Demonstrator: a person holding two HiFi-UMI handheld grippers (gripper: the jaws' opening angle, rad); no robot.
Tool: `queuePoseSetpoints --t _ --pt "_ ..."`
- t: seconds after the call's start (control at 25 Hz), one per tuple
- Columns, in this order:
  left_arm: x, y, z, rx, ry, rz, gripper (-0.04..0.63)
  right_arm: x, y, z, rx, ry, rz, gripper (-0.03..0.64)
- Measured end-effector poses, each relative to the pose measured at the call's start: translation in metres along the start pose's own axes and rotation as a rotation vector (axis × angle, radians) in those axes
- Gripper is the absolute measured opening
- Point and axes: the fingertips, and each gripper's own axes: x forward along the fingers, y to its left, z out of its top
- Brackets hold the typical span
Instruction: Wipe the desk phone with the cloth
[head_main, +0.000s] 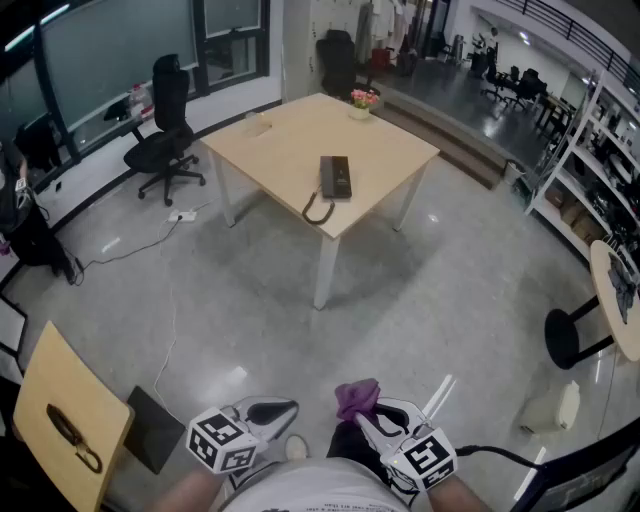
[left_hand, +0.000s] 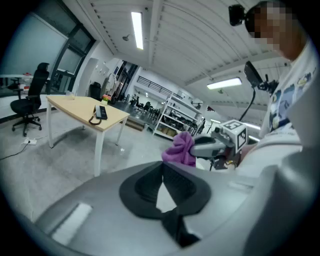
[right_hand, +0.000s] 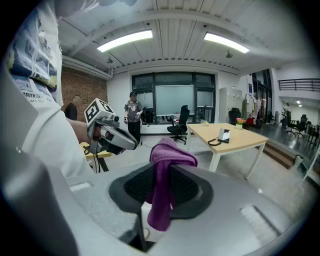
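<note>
The phone (head_main: 335, 177) lies flat near the front edge of the tabletop (head_main: 270, 150), well apart from the person, with its coiled cord looping towards that edge. It looks like rigid plastic, light enough to slide under a firm wipe. The handset probably only rests in its cradle and could be knocked loose. Steadying the base at a side edge, away from the cord, seems the safest hold.

The cloth (head_main: 357, 397) is purple, soft and limp. It is pinched in the jaws of the right gripper (head_main: 368, 418), low in front of the person's body. In the right gripper view a fold bunches above the jaws and a tail hangs below them. That loose tail will likely flop and drag, so the bunched part is the better wiping face. The left gripper (head_main: 272, 410) is beside the right one, jaws clenched together with nothing between them.

An open stretch of grey floor (head_main: 450, 300) separates the person from the tabletop, and nothing stands on the direct path. A black office chair (head_main: 165, 125) is off to the left of the tabletop. A wooden chair (head_main: 60, 420) is near the person's left, and a black stool (head_main: 570, 340) stands to the right. A thin cable (head_main: 140, 245) trails over the floor on the left, clear of the path. A flower pot (head_main: 362, 102) sits at the far corner, away from the phone.
</note>
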Motion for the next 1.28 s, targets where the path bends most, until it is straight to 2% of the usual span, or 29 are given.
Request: queuePoseSetpoints --t 0.4,0.6,0.88,1.28 --pt "0.006 0.009 0.002 -0.014 0.015 0.013 0.006 0.007 -0.011 -0.001 0.012 -0.001 0.013 0.086" --pt "0.023 0.017 0.013 -0.018 0.025 0.017 0.006 0.012 -0.032 -0.002 0.041 0.000 0.017 0.087" --pt "0.064 0.037 0.044 -0.021 0.030 0.044 0.006 0.025 -0.088 0.003 0.045 -0.013 0.047 0.087" --pt "0.128 0.062 0.117 -0.035 0.014 0.112 0.008 0.043 -0.186 0.030 0.003 -0.025 0.142 0.087"
